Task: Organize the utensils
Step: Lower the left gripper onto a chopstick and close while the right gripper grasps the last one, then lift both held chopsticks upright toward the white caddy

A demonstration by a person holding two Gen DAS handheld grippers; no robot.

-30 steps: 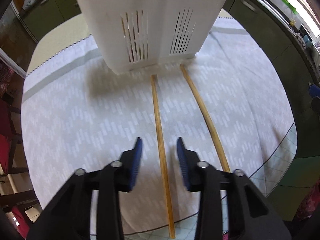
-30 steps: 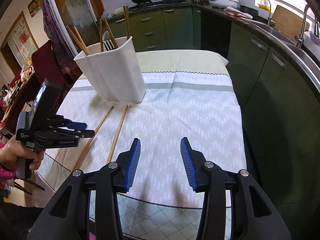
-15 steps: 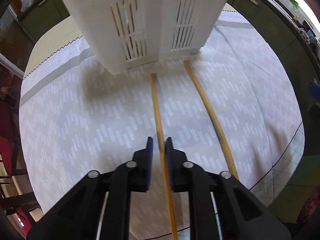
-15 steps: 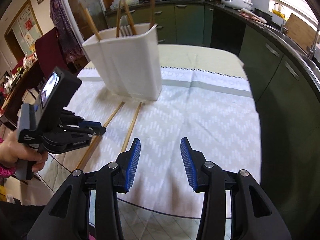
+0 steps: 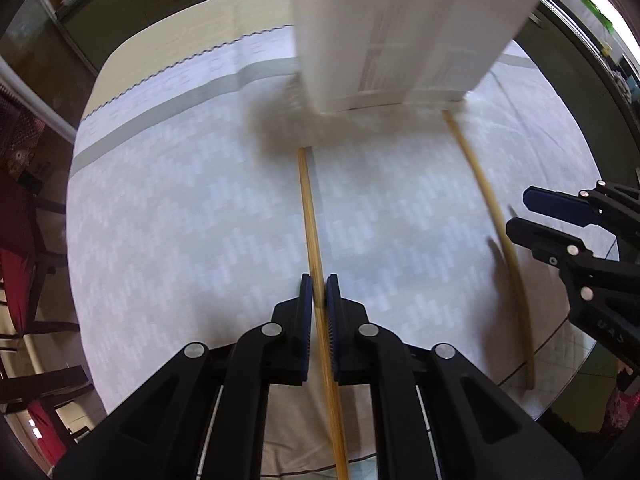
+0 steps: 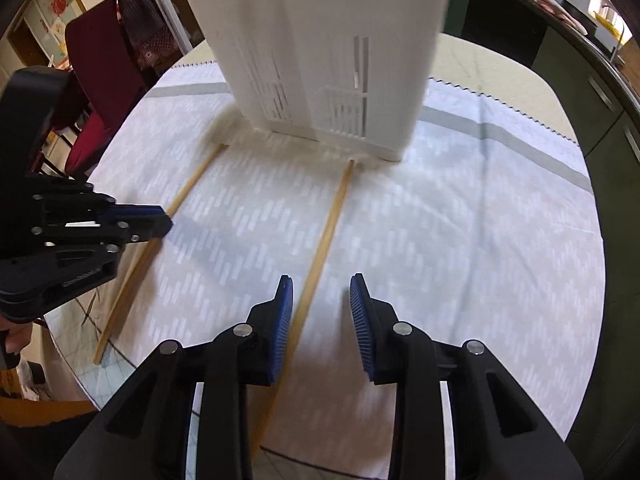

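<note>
**Two chopsticks, each lying along its own gripper's fingers**

We begin with the table (image 6: 500, 216), covered by a pale patterned cloth. Ahead of both tools stands the white slotted utensil holder (image 6: 320, 40). We judge it to be where the loose pieces belong.

Two wooden chopsticks lie on the cloth, well apart and roughly parallel. Each runs lengthwise from just short of the holder's base back toward us, so each long axis points almost straight along the fingers of the tool above it.

Our left gripper (image 5: 320, 292) is closed on the left chopstick (image 5: 308, 208). The stick passes between the blue pads and out ahead toward the holder, while its near end trails back under the tool's body. In the right wrist view this gripper (image 6: 160, 222) sits off to the left, over that same stick (image 6: 192, 184).

Our right gripper (image 6: 320, 300) is partly open, and its jaws are closing. The right chopstick (image 6: 328, 224) runs between them, hard by the left pad. A clear gap remains to the right pad, so we see no grip yet. From the left wrist view this gripper (image 5: 532, 216) enters from the right, just beside its stick (image 5: 480, 184).

Each hand is nearer its own stick. We judge the next move hinges on the right jaws squeezing across that stick's narrow width.
</note>
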